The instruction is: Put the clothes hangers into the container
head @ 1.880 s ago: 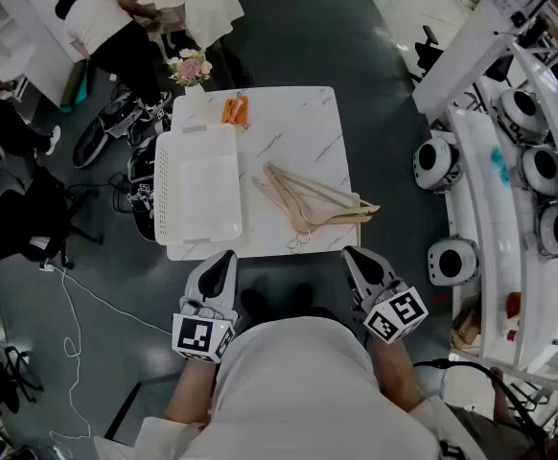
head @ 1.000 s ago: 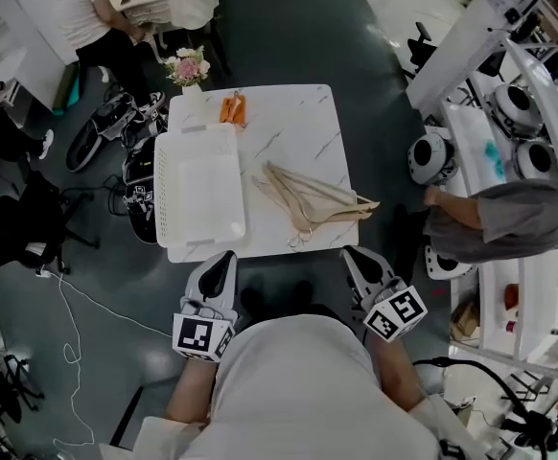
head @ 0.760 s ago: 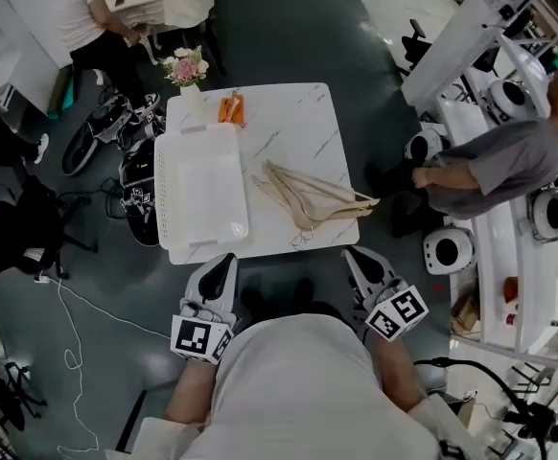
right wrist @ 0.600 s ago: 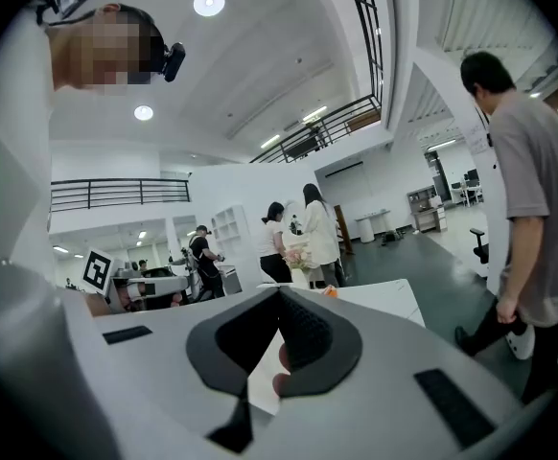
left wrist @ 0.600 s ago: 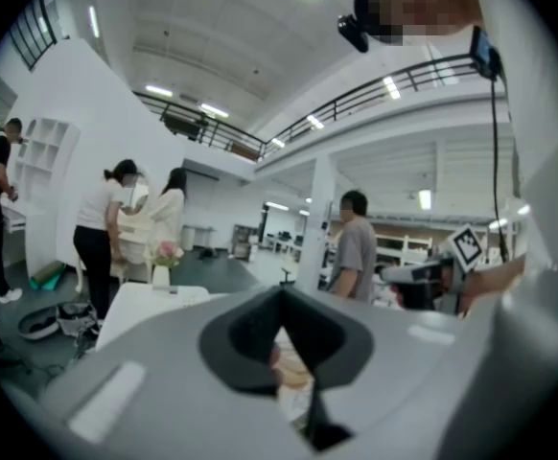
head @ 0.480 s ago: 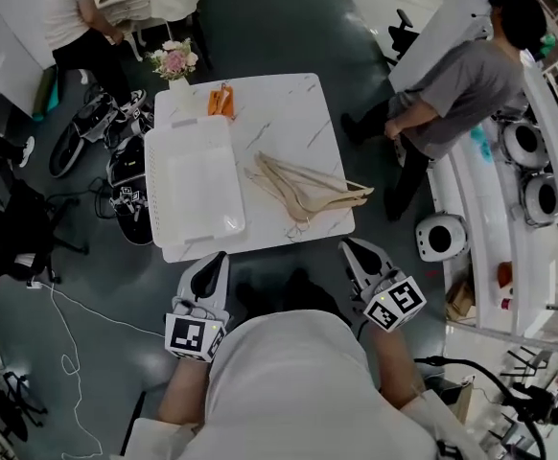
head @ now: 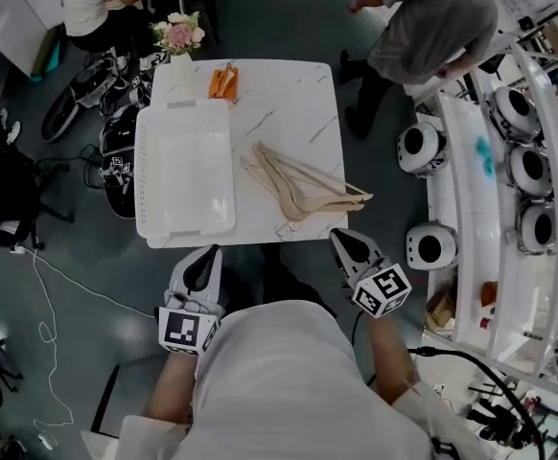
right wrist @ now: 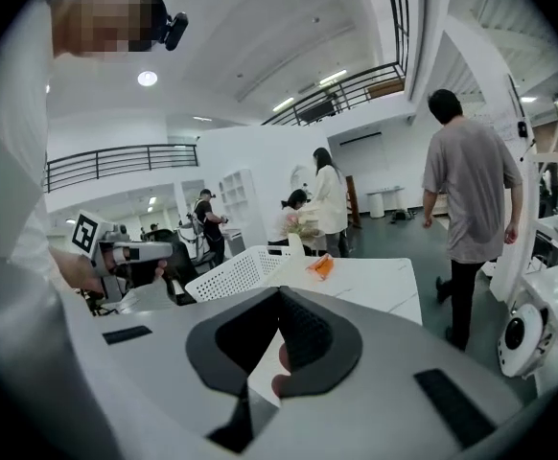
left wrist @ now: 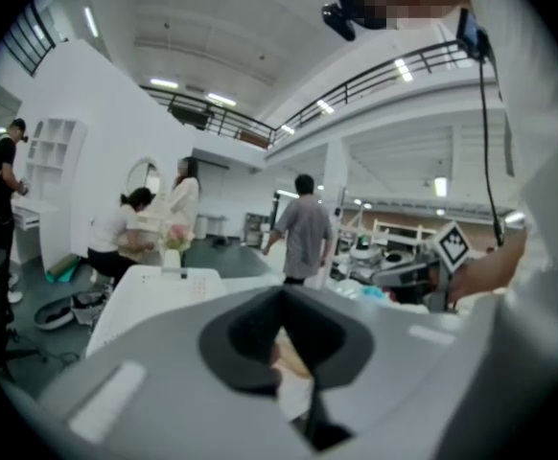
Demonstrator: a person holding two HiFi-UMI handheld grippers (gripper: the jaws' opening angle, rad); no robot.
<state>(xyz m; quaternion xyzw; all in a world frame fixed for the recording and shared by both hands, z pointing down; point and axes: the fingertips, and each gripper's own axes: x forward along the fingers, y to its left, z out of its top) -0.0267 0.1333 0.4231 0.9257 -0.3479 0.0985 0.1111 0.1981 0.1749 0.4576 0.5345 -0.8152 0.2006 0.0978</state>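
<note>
In the head view, the left gripper (head: 205, 259) and the right gripper (head: 342, 241) hang just short of the near edge of a white marble-patterned square table (head: 298, 99), touching nothing. Straight ahead of the left gripper a white perforated plastic container (head: 185, 169) sits on the table with nothing in it. A small pile of pale wooden clothes hangers (head: 303, 186) lies on the tabletop ahead of the right gripper and a little to its left, beside the container and outside it. Beyond the container, at the far edge, are a small orange object (head: 222, 81) and a vase of pink flowers (head: 177, 34). A person in a grey shirt (head: 434, 22) stands beyond the right gripper, past the table's far corner.

In the left gripper view, the left gripper (left wrist: 284, 300) has its jaws brought together with nothing between them. The container (left wrist: 150, 290) lies just ahead and to the left, and the right gripper (left wrist: 399, 278) is off to the right.

In the right gripper view, the right gripper (right wrist: 279, 295) is likewise closed and empty. The container (right wrist: 239, 271) is ahead to its left, the orange object (right wrist: 322, 265) sits further on, and the left gripper (right wrist: 130, 253) is out to the left. The hangers cannot be made out here.
</note>
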